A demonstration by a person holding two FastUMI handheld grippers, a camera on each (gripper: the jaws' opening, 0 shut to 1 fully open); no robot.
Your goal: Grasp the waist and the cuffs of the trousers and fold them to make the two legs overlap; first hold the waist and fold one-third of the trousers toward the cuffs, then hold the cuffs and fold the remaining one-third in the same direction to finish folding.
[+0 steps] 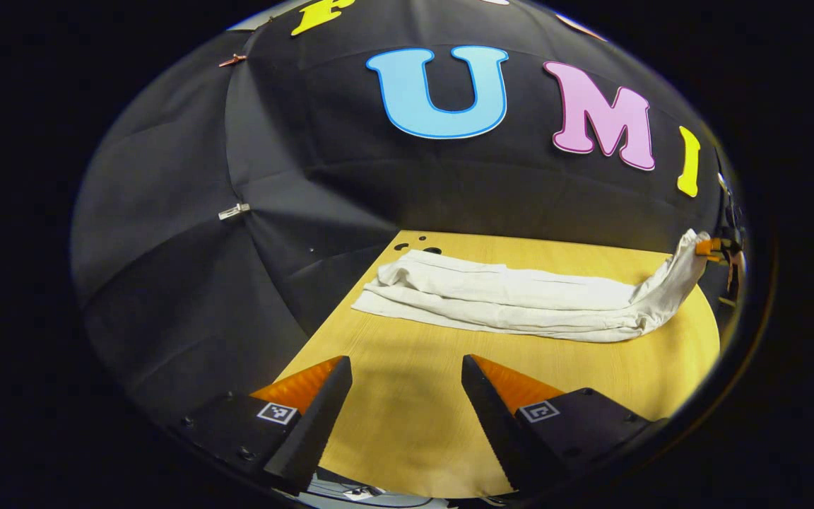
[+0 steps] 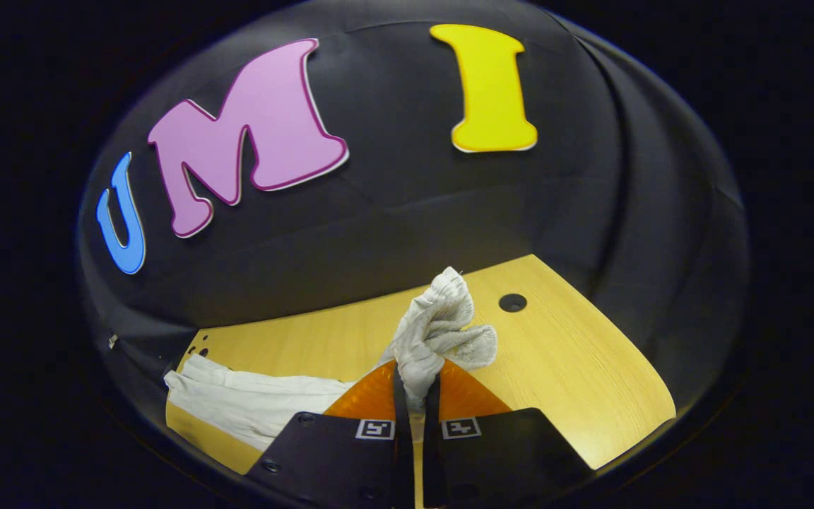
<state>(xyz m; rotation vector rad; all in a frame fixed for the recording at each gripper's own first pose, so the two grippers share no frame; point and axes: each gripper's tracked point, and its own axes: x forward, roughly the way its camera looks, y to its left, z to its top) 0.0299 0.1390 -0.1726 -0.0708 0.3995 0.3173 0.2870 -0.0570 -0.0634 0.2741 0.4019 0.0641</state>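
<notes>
- Pinching a bunched end of the trousers, your right gripper has both fingers pressed on the cloth, which rises just past their tips.
- Your left gripper hangs with fingers wide apart over bare bench; the trousers lie well ahead of them.

Your left gripper carries two dark wedge-shaped blocks at the lower edge of its view, each with a small square black-and-white marker and round screw heads. Your right gripper bears the same square markers and screws at bottom centre.
</notes>
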